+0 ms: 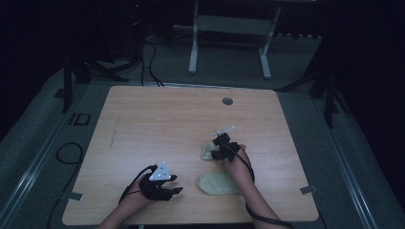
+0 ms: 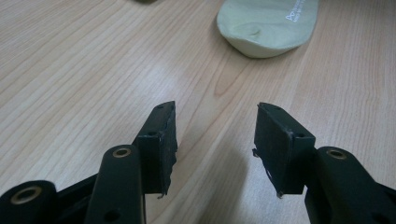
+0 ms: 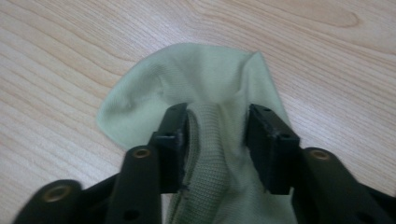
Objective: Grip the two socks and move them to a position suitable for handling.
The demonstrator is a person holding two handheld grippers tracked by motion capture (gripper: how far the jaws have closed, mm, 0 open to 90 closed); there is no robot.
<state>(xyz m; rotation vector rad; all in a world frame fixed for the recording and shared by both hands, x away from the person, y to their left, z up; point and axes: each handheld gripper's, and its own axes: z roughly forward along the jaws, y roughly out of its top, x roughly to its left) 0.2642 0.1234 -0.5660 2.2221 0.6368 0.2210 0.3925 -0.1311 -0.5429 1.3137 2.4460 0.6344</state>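
Note:
A pale green sock (image 1: 206,153) (image 3: 205,74) lies crumpled on the wooden table (image 1: 157,119), right of the middle. My right gripper (image 1: 214,151) (image 3: 217,126) is low over it, jaws partly apart, a ribbed fold of the sock standing between them; I see no squeeze on it. A pale green foot-shaped insole (image 1: 217,183) (image 2: 268,25) with small white print lies flat near the front edge. My left gripper (image 1: 177,187) (image 2: 215,135) rests left of the insole, pointing at it, open, with bare wood between its fingers.
A round cable hole (image 1: 227,101) sits near the table's far edge. Behind the table stands a white metal frame (image 1: 193,47), with cables (image 1: 150,62) on the grey floor. A cable loop (image 1: 69,152) lies left of the table.

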